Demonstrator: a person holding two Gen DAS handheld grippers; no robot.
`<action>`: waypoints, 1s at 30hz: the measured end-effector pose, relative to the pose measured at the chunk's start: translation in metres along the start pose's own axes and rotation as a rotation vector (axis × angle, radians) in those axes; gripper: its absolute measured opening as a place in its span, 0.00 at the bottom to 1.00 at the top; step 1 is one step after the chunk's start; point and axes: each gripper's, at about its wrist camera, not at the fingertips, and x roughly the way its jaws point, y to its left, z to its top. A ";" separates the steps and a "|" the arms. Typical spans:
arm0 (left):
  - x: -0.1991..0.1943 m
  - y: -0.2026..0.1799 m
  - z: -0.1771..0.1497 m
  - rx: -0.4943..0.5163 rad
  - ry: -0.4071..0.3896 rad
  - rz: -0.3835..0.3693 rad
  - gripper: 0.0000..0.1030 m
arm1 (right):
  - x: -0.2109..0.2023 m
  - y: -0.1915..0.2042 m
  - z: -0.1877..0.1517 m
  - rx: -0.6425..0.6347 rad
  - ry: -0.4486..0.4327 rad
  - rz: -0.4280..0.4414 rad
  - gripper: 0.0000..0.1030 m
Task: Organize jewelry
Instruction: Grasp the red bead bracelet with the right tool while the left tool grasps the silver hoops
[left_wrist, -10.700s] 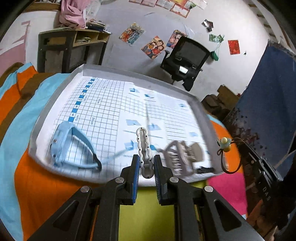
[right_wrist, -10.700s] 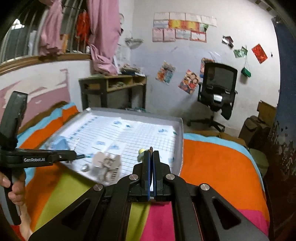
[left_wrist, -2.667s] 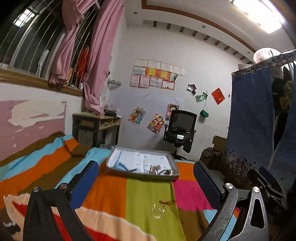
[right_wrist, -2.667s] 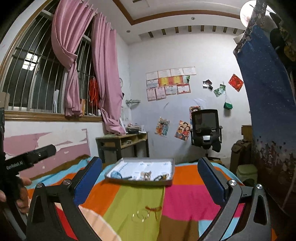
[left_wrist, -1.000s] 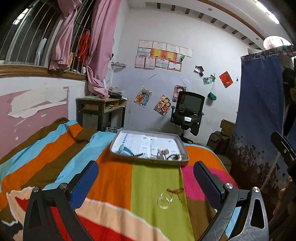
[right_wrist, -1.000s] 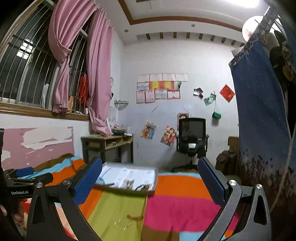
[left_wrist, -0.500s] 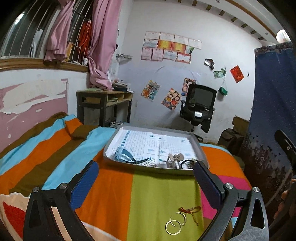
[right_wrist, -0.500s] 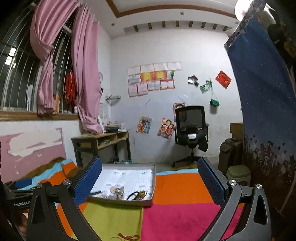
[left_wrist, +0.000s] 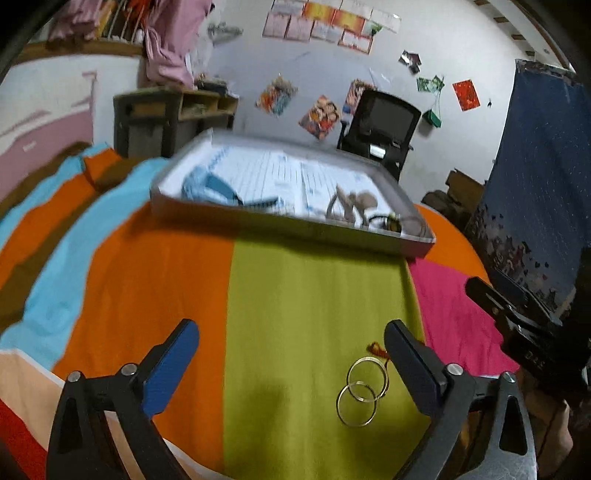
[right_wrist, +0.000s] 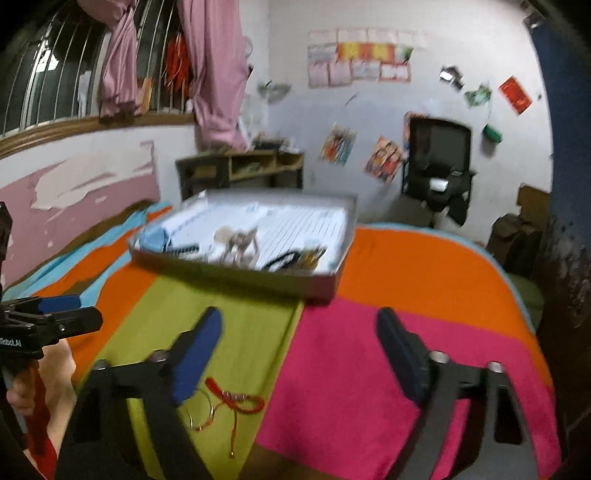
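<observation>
Two gold bangles lie on the green stripe of the bedspread, with a red string bracelet just behind them. My left gripper is open above the spread, its right finger close beside the bangles. In the right wrist view the red string bracelet and part of the bangles lie beside the left finger of my open right gripper. The grey tray holds a blue watch, a beige hair claw and a dark cord bracelet.
The striped bedspread covers the bed. A wooden desk and a black office chair stand beyond the tray. A dark blue curtain hangs at the right. The other handheld gripper shows at the right edge.
Both grippers have dipped down and forward toward the bedspread, so the bangles and red bracelet now lie close by the fingers. Both stay open.
</observation>
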 end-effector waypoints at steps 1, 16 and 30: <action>0.004 0.000 -0.004 0.008 0.018 -0.014 0.91 | 0.005 0.001 -0.004 -0.005 0.013 0.026 0.68; 0.048 -0.038 -0.043 0.199 0.276 -0.164 0.46 | 0.055 0.027 -0.049 -0.116 0.322 0.209 0.30; 0.066 -0.055 -0.057 0.262 0.383 -0.186 0.13 | 0.065 0.039 -0.067 -0.173 0.434 0.216 0.20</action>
